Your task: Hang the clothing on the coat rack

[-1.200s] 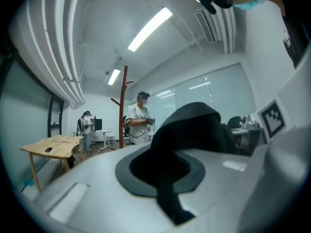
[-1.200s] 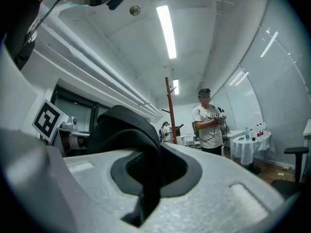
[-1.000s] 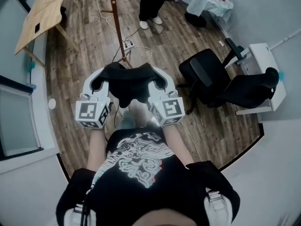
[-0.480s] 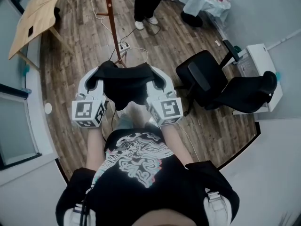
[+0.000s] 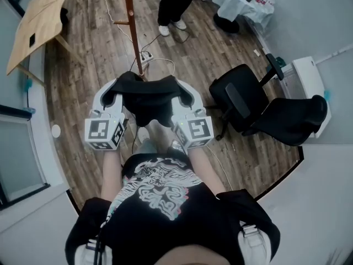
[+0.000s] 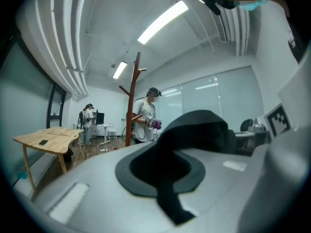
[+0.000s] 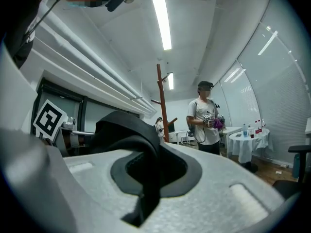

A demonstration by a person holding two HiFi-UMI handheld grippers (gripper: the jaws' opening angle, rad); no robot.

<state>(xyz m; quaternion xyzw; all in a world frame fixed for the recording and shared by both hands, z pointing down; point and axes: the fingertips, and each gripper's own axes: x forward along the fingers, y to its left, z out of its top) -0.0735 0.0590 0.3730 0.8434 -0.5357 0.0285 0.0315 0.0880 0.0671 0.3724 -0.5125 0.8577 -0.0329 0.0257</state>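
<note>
The coat rack (image 5: 132,26) stands well ahead on the wood floor, with a second person (image 5: 174,4) near it. A wide swing of the cloth could catch that person or knock the thin pole. The black garment (image 5: 150,95) hangs stretched between the two tongs, in front of the holder's chest and well apart from the rack. The left gripper (image 5: 117,88) and the right gripper (image 5: 185,91) each pinch one edge, and a slack pinch would drop that side. Cables (image 5: 157,59) by the rack's foot could trip a step.
</note>
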